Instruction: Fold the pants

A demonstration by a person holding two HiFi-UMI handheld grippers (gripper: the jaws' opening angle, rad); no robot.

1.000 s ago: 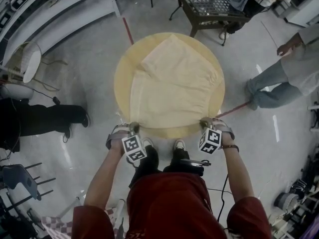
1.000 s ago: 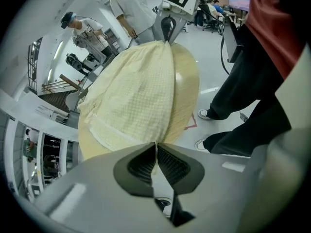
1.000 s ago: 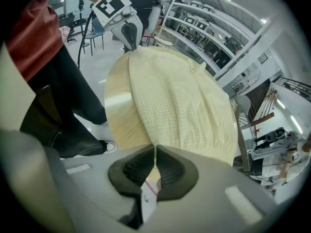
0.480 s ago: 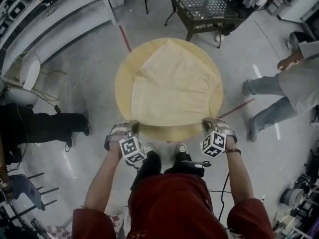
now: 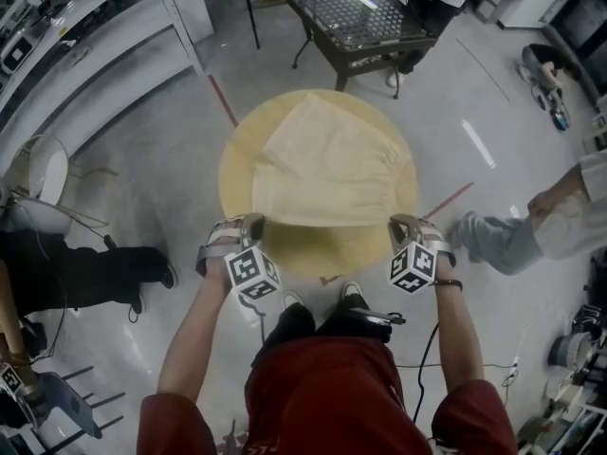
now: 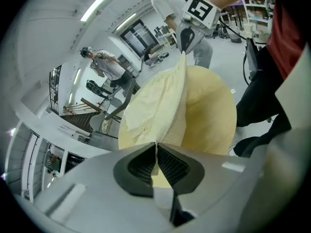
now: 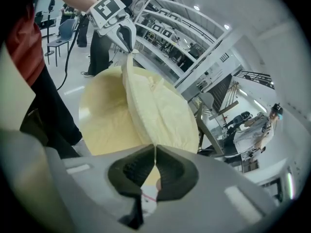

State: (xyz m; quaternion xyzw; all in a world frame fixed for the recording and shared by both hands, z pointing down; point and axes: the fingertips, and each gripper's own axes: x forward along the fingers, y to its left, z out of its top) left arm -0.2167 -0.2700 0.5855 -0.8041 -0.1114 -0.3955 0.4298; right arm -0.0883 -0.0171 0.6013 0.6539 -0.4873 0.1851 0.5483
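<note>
The left gripper [image 6: 156, 155] is pinched tight on one near corner of the pants [image 5: 327, 164], with thin yellow cloth squeezed between its black pads. The right gripper [image 7: 154, 160] is shut the same way on the other near corner. Between the two, the near edge of the pants is pulled in a straight line and held up off the round table [image 5: 327, 251], just above its near edge. The rest of the pants lies flat on the table and reaches to the far edge. A bare strip of yellow tabletop shows at the near edge and down the left edge. The person's white shoes [image 5: 353, 294] stand on the grey floor right below the near edge. Past the far edge stands a dark table with a grid top [image 5: 356, 17]. A red line [image 5: 221, 100] runs over the floor by the far left edge. White shelves [image 5: 85, 55] stand well off to the left. A person in black [image 5: 85, 273] is on the left, and a person in light clothes [image 5: 560, 226] is on the right, both well apart from the table.
</note>
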